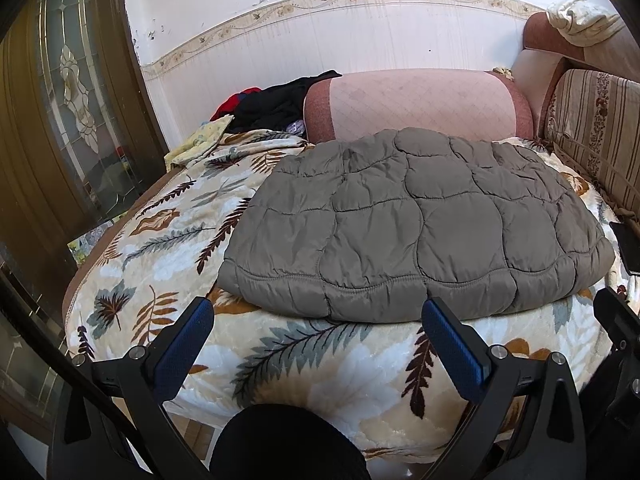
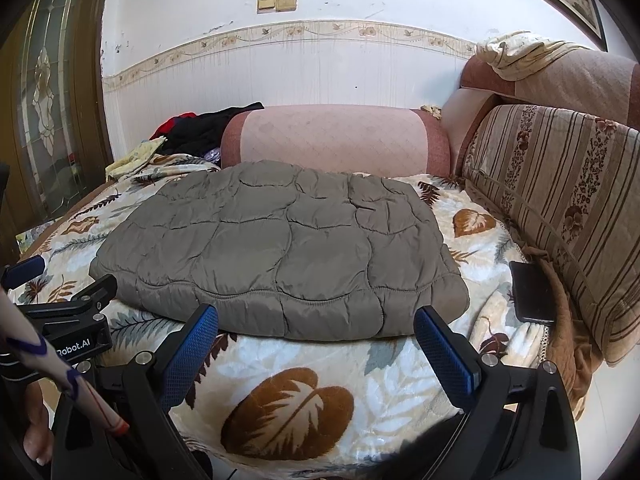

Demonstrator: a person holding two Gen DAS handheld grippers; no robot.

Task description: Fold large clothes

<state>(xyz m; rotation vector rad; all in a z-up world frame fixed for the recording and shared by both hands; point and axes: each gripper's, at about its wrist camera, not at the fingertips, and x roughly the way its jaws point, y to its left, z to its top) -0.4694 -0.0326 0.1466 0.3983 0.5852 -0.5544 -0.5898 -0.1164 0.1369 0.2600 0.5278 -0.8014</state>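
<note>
"Robot.AI" is read on the left gripper in the right wrist view. Both the left gripper and the right gripper are held level with jaws spread wide and empty, just short of the folded grey quilted jacket, which is laid flat on the leaf-patterned blanket beside a phone

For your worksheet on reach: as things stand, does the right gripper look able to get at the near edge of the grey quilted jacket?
Probably yes. The right gripper is open, and only bare leaf-print blanket lies between it and the grey quilted jacket. The black phone lies off to the side.
</note>
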